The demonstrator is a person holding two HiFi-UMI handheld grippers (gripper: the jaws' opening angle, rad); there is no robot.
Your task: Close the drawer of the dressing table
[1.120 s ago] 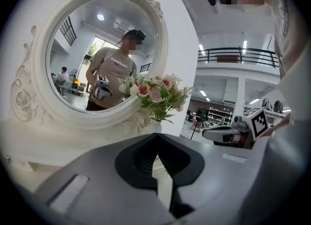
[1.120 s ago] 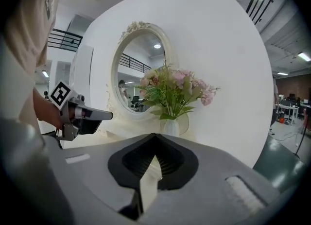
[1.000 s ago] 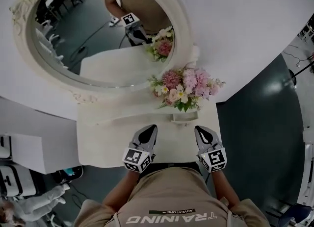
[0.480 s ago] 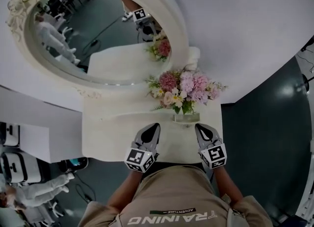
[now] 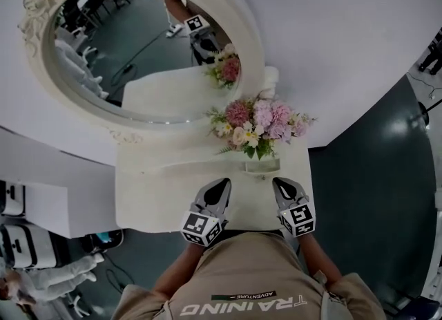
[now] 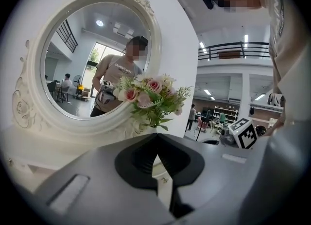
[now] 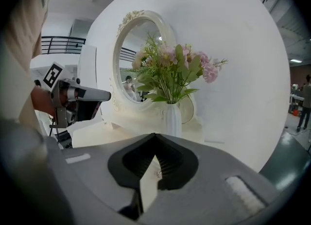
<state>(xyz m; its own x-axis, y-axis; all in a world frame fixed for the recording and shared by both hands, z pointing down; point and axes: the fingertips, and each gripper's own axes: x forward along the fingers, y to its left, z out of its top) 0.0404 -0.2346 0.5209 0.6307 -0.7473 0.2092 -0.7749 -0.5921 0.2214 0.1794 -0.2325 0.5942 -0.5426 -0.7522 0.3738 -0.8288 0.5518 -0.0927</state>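
The cream dressing table [image 5: 152, 194] carries an oval mirror [image 5: 138, 49] and a vase of pink flowers [image 5: 259, 121]. I cannot make out its drawer; my torso covers the table's front edge, and only a thin dark strip [image 5: 242, 231] shows there between the grippers. My left gripper [image 5: 222, 184] hovers over the front of the tabletop, its jaws shut with nothing between them. My right gripper [image 5: 280, 182] is beside it, just in front of the vase [image 5: 262, 166], also shut and holding nothing. The flowers [image 6: 148, 93] and the vase [image 7: 171, 117] stand ahead of each gripper's closed tips.
A white curved wall [image 5: 345, 49] rises behind the table. Dark floor [image 5: 366, 194] lies to the right. White cabinets [image 5: 21, 242] and a white robot hand [image 5: 62, 274] are at the lower left. The mirror reflects a person, chairs and a marker cube.
The left gripper has shifted a little to the right, closer to the right one. The right gripper has barely moved. The head camera's view has drifted slightly.
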